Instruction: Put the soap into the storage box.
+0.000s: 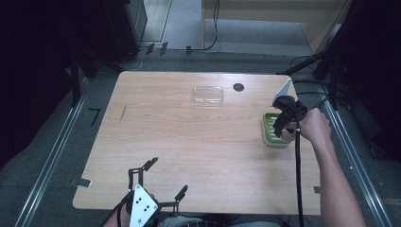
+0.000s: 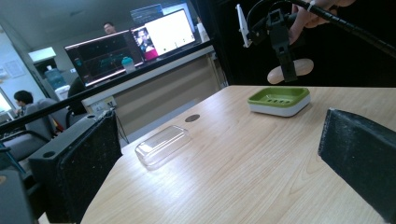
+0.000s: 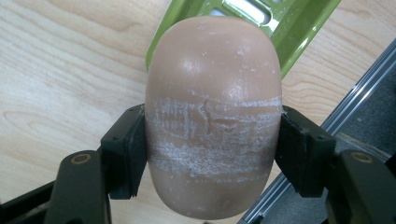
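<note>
A beige oval soap bar (image 3: 212, 116) sits clamped between the jaws of my right gripper (image 3: 212, 154), with white scuff marks across its middle. It hangs just above a green and white soap dish (image 1: 272, 126) near the table's right edge. The left gripper view shows the soap (image 2: 286, 71) a short way above the dish (image 2: 279, 100), apart from it. My left gripper (image 1: 168, 176) stands open over the front left of the table, with nothing between its jaws.
A clear plastic lid (image 1: 208, 95) lies at the back middle of the wooden table (image 1: 189, 142), next to a dark round hole (image 1: 238, 87). Metal rails run along both table sides. Monitors and seated people are beyond the far edge.
</note>
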